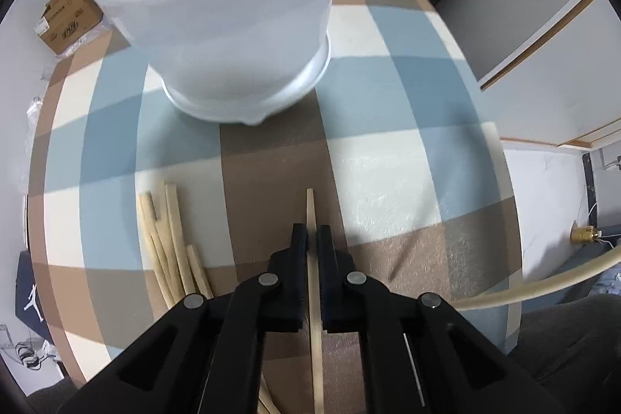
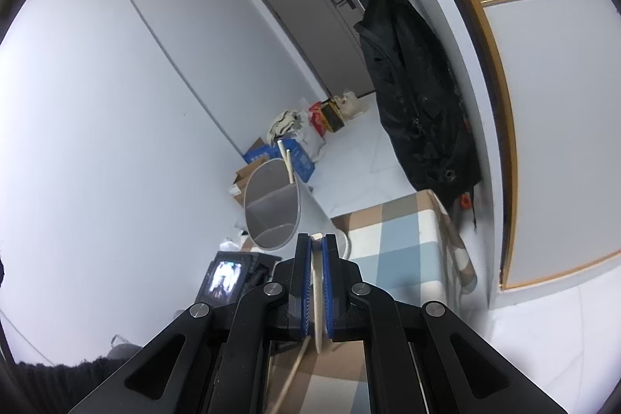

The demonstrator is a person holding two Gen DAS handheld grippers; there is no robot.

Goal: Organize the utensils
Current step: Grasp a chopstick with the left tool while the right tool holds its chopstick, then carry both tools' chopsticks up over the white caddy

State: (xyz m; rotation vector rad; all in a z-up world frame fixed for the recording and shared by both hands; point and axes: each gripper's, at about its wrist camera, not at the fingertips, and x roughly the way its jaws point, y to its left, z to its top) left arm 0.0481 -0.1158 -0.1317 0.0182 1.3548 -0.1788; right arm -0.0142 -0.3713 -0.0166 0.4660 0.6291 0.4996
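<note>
On the checked counter (image 1: 388, 181), your white holder (image 1: 217, 10) stands toward the far edge with two sticks already in it. Your left tool (image 1: 312, 239) is clamped on one chopstick (image 1: 310, 212); your right tool (image 2: 317, 251) grips another chopstick (image 2: 317, 282). A loose bunch (image 1: 170, 243) remains near the left edge.

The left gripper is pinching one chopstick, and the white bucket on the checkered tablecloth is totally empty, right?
Not quite. The left gripper does pinch one chopstick, and the white bucket stands on the checkered tablecloth. But the bucket is not empty: the right wrist view shows two chopsticks already standing in it.
</note>
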